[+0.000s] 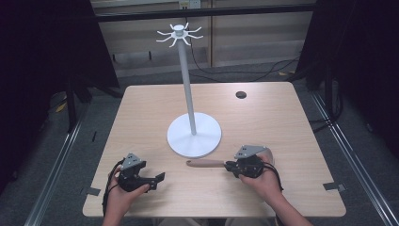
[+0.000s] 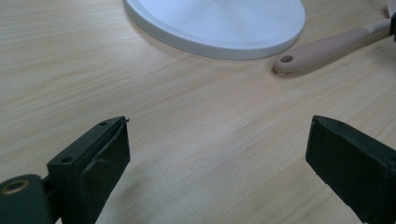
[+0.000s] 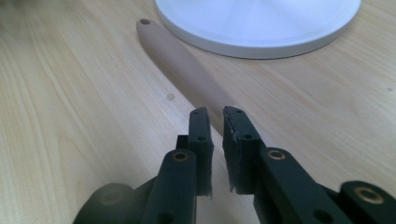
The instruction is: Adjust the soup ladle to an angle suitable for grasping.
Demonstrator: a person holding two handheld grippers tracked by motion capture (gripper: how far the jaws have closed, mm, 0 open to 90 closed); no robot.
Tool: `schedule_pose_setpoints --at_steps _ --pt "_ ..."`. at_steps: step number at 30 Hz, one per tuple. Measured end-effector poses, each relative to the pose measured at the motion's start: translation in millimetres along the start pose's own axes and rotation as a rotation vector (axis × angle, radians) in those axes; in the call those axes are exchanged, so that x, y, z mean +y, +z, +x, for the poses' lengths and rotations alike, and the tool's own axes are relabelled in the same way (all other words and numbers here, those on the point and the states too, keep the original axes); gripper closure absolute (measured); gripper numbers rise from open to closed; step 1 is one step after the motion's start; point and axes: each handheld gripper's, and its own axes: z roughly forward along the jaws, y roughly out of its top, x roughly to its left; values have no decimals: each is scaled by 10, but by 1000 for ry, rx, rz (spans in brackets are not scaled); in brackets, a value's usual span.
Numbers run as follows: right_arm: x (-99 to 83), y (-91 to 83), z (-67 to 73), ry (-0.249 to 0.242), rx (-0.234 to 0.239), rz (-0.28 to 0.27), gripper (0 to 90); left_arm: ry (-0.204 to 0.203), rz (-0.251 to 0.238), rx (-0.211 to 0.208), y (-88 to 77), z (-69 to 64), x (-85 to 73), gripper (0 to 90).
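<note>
Resting on a pale wood-grain table [image 1: 141, 113], a white stand with a round flat base [image 1: 194, 135] carries a slim upright pole [image 1: 187, 80] topped by a ring of curved white hooks [image 1: 179, 34]. Just beside the near edge of that base lies a utensil with a light tan wooden handle [image 1: 204, 163], flat on the tabletop, its free end pierced by a small hanging hole [image 2: 286, 59].

At the near left, the left gripper [image 1: 157, 180] sits low over bare wood with its black jaws spread wide and nothing between them.

At the near right, the right gripper [image 1: 229, 165] points toward the left along the handle. Its jaws stand nearly together, with a thin gap, right over the handle's thicker end; whether they actually pinch the handle, I cannot tell.

A small dark round hole [image 1: 241, 94] marks the far right of the table.
</note>
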Motion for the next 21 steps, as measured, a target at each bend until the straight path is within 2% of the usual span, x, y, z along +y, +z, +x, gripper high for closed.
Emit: schedule_pose_setpoints --at_steps 9,17,21 --pt "45 -103 -71 -15 27 24 698 3 4 -11 36 -24 20 63" --pt "133 -139 -87 -49 41 94 582 7 6 -16 55 -33 30 63" --pt "166 -158 -117 -64 39 131 557 6 5 -21 71 -36 32 64"
